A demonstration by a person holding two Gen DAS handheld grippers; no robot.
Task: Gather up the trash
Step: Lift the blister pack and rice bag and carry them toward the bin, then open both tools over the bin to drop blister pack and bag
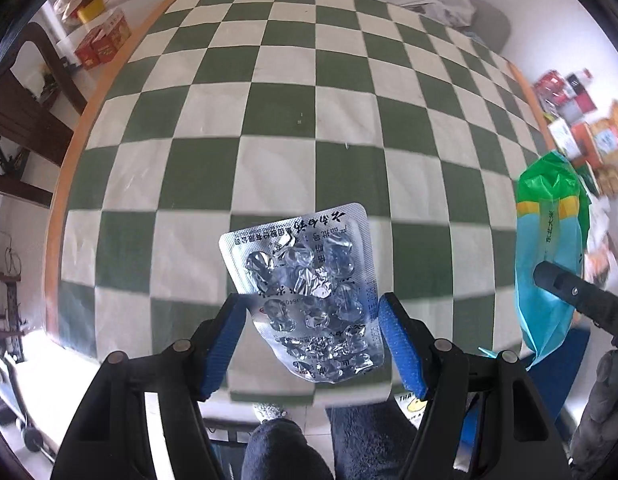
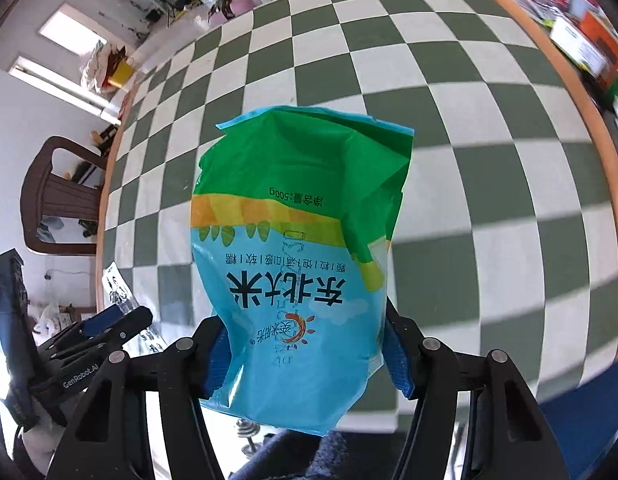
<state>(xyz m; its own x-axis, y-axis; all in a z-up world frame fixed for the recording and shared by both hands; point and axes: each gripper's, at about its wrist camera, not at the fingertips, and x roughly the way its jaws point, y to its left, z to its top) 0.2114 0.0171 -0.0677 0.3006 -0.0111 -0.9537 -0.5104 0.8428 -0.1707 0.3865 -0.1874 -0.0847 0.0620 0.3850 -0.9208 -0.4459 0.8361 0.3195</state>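
Note:
My left gripper (image 1: 313,312) is shut on a silver pill blister pack (image 1: 309,292), which sticks up between the blue pads above the green-and-white checkered tablecloth (image 1: 269,120). My right gripper (image 2: 305,344) is shut on a blue and green rice bag (image 2: 301,248), held upright above the near table edge. The bag also shows at the right of the left wrist view (image 1: 549,256), with a right gripper finger (image 1: 569,288) beside it. The left gripper shows at the lower left of the right wrist view (image 2: 109,324).
The round table has a wooden rim (image 2: 605,152). A dark wooden chair (image 2: 57,200) stands at its left side. Red boxes (image 1: 105,40) lie on the floor at the far left, and coloured boxes (image 1: 581,128) at the right. A grey bundle (image 1: 441,4) sits at the far edge.

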